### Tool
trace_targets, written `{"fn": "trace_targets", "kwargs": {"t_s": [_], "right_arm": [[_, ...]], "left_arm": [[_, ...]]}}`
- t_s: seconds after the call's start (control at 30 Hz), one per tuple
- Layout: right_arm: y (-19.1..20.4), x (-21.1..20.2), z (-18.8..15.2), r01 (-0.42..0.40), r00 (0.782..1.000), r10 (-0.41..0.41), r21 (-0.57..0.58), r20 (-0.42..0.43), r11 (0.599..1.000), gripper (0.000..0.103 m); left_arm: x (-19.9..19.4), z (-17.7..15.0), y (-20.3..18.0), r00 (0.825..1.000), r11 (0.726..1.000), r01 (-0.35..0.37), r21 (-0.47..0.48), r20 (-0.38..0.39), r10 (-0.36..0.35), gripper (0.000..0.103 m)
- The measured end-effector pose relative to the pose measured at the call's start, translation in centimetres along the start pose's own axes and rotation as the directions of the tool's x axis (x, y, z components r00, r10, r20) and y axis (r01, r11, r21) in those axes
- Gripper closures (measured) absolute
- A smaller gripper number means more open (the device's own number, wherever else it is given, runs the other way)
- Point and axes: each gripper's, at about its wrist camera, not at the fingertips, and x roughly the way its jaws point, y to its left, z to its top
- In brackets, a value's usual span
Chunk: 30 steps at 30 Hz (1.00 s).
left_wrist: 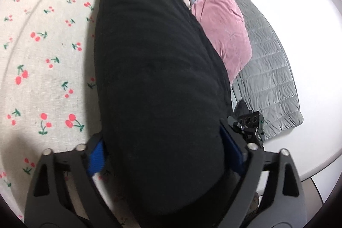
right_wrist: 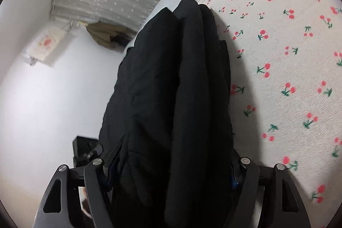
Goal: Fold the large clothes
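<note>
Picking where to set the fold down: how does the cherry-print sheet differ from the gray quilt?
The cherry-print sheet is pale with red cherries; the gray quilt is plain dark gray. The sheet looks woven and flat; the quilt is stitched in padded rows. The sheet lies beside the black garment; the quilt lies beyond a pink pillow. Both lie spread out.

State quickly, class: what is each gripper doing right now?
Left gripper: closed on the folded black garment.
Right gripper: closed on the same black garment, a thick bundle of folds.

Black angular left gripper (left_wrist: 162,155), blue inner pads, silver pivot pins, matching right gripper (right_wrist: 171,166)
</note>
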Motion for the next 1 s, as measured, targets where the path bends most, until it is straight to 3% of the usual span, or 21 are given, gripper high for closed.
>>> {"fn": "trace_targets", "kwargs": {"t_s": [0.17, 0.37, 0.67, 0.77, 0.83, 0.9, 0.93, 1.0], "right_arm": [[3.1, -0.9, -0.4, 0.000, 0.998, 0.006, -0.088, 0.067, 0.996, 0.041], [9.0, 1.7, -1.6, -0.018, 0.996, 0.036, -0.218, 0.077, 0.976, 0.044], [17.7, 10.7, -4.4, -0.124, 0.992, 0.126, -0.364, -0.019, 0.923, 0.045], [20.1, 14.5, -5.6, -0.139, 0.990, 0.119, -0.395, -0.075, 0.908, 0.045], [20.6, 17.0, -6.3, -0.121, 0.990, 0.082, -0.395, -0.114, 0.911, 0.045], [20.1, 20.0, -7.0, -0.081, 0.986, 0.019, -0.384, -0.163, 0.920, 0.041], [19.7, 20.8, -7.4, -0.057, 0.988, -0.005, -0.396, -0.155, 0.917, 0.037], [19.0, 21.2, -7.6, -0.082, 0.987, 0.021, -0.382, -0.162, 0.921, 0.031]], "left_arm": [[-2.2, -0.2, -1.4, 0.993, 0.996, -0.066, 0.053, 0.098, 0.061, 0.033], [-7.7, -0.1, -0.2, 0.973, 0.992, -0.119, 0.035, 0.204, 0.109, 0.035], [-19.3, -0.9, 4.7, 0.914, 0.981, -0.194, -0.006, 0.362, 0.183, 0.035], [-22.3, -1.4, 7.4, 0.893, 0.972, -0.235, -0.005, 0.393, 0.218, 0.035], [-22.8, -1.8, 9.3, 0.888, 0.965, -0.261, -0.019, 0.388, 0.248, 0.033], [-22.2, -2.3, 12.8, 0.892, 0.954, -0.289, -0.074, 0.341, 0.297, 0.025], [-22.0, -2.6, 13.9, 0.893, 0.956, -0.282, -0.082, 0.341, 0.293, 0.019], [-22.2, -2.8, 14.3, 0.897, 0.963, -0.256, -0.083, 0.352, 0.269, 0.014]]}}
